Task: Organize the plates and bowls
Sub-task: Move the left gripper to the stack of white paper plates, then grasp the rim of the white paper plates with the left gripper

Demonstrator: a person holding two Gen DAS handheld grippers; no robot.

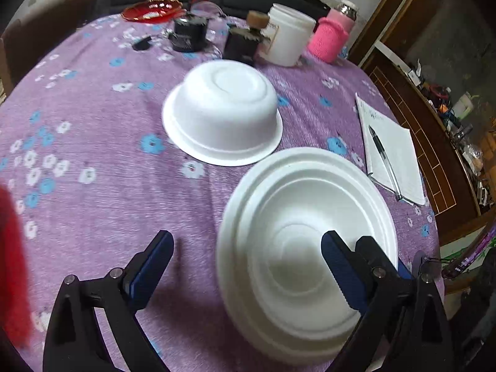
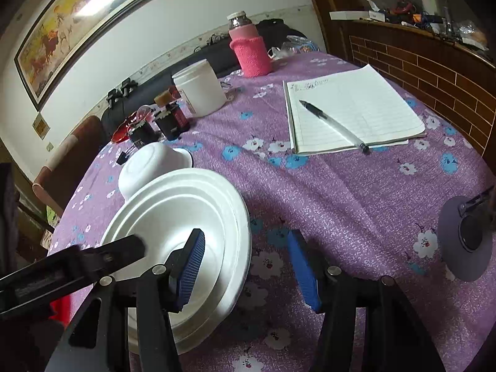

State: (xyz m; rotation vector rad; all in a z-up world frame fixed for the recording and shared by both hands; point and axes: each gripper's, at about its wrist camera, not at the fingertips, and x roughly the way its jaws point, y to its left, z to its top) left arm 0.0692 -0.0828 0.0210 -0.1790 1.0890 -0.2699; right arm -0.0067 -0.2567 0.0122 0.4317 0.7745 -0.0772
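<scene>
1. Round table, purple floral cloth (image 1: 93, 217), wood cabinet to one side.
2. Left gripper (image 1: 248, 266): fingers spread wide, nothing held; one blue pad (image 1: 338, 266) over the plate stack's bowl, the other over bare cloth.
3. Right gripper (image 2: 248, 266): jaws about half open, straddling the near rim of the plate stack (image 2: 198, 217); contact unclear, no firm grip seen.
4. Beyond the stack: upside-down bowl (image 1: 221, 110), just beside it.
5. Farther off: notebook (image 2: 350, 105) with pen (image 2: 333, 125), white tub (image 1: 290, 38), pink bottle (image 1: 333, 35).

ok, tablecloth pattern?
Purple tablecloth with small blue and white flowers; clearest in the right wrist view.
</scene>
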